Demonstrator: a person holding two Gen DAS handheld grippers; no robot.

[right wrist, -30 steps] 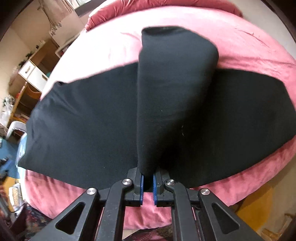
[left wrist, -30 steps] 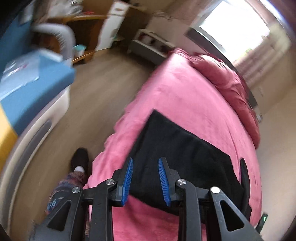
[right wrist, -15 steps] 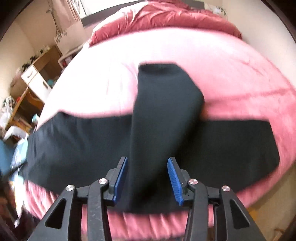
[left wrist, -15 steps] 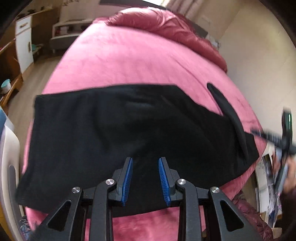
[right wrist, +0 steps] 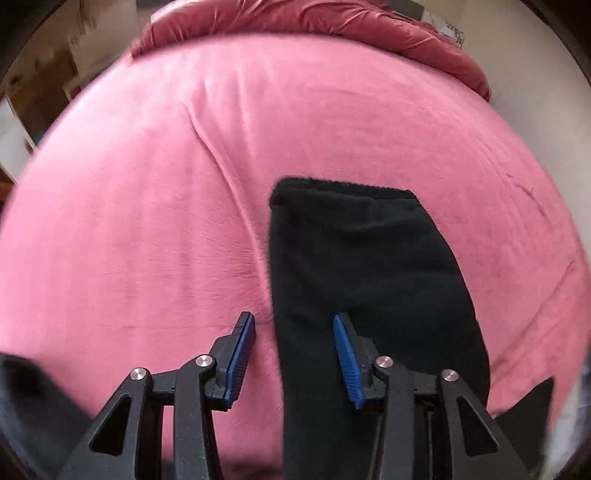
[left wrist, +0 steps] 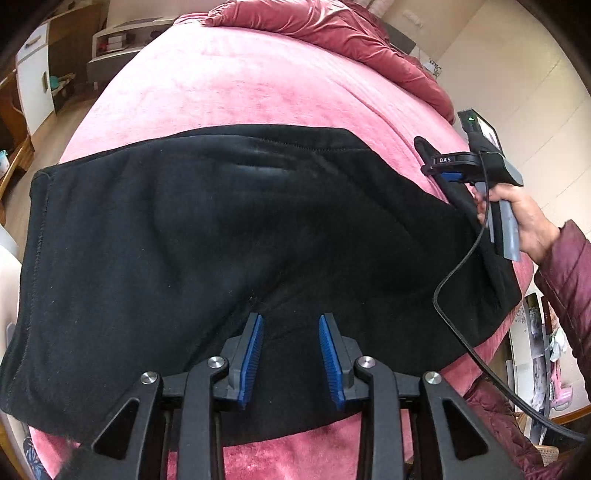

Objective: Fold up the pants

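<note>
The black pants [left wrist: 221, 236] lay across the pink bed [left wrist: 258, 85], one leg end turned outward. Left gripper [left wrist: 291, 354] and right gripper [right wrist: 293, 354] had jaws wide, holding nothing. Re-grip that leg end squarely. A second ago the right held it clamped.

I am in a bedroom at home. A wide bed [left wrist: 258, 85] with a pink plush cover fills my view, a crumpled dark red duvet [left wrist: 332, 33] heaped at its far end. Beside it stand a white cabinet [left wrist: 35, 77], a low grey shelf unit [left wrist: 110, 48] and wooden furniture [left wrist: 14, 147] on wood flooring [left wrist: 70, 122], under plain cream walls [left wrist: 517, 74].
</note>
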